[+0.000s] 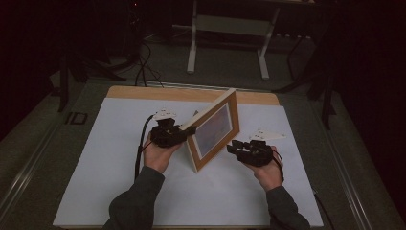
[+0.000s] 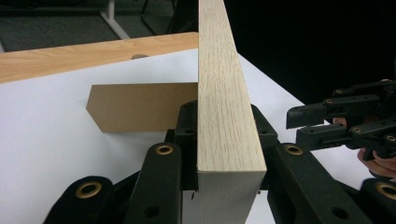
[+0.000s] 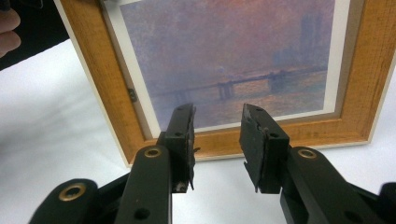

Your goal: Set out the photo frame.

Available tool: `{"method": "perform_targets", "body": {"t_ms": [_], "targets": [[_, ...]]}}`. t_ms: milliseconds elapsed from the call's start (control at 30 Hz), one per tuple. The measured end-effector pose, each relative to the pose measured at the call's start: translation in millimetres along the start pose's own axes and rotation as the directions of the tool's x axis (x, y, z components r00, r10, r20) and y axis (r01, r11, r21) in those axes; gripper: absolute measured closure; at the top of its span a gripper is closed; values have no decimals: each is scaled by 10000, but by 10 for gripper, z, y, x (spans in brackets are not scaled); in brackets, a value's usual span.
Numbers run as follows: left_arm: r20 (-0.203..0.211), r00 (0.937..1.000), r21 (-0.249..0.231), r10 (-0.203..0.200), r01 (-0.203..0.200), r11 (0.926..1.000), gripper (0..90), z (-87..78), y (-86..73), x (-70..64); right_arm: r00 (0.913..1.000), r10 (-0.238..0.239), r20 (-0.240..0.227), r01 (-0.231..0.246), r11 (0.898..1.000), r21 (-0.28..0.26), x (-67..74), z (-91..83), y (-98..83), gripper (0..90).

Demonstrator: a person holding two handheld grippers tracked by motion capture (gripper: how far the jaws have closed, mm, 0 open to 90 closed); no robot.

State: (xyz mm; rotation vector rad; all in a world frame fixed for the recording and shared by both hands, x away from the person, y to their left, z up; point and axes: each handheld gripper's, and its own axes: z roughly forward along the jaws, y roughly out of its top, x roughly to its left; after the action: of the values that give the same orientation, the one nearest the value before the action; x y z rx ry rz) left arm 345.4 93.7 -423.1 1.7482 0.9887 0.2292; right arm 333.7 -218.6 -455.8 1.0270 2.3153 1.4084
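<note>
The left hand-held gripper [image 2: 227, 140] pinches the grainy, pale wooden edge of the picture frame [image 1: 214, 129], which stands tilted on the white worktop [image 1: 105, 158]. The right hand-held gripper [image 3: 217, 140], spread, faces its front; its top is cut off there.

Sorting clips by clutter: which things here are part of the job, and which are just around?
In the job:
picture frame, standing on the table
its cardboard stand
left gripper, clamped on the frame's edge
right gripper, open, facing the picture

Just around:
white sheet
table
metal stand on the floor behind
</note>
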Motion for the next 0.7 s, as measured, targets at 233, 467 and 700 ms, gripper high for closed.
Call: {"method": "perform_targets", "body": {"t_ms": [233,467,700], "targets": [[346,9994,104,85,-89,9999,730,-46,1,80,10000,-6,18,6,10000,-30,-8,-1,6,646],[745,9972,128,107,-117,9998,728,-88,-1,174,9999,30,96,-30,10000,-18,-33,-12,0,646],[972,9950,234,228,-252,9994,729,-137,-1,230,9998,46,177,-46,10000,-12,-64,-28,8,646]]}}
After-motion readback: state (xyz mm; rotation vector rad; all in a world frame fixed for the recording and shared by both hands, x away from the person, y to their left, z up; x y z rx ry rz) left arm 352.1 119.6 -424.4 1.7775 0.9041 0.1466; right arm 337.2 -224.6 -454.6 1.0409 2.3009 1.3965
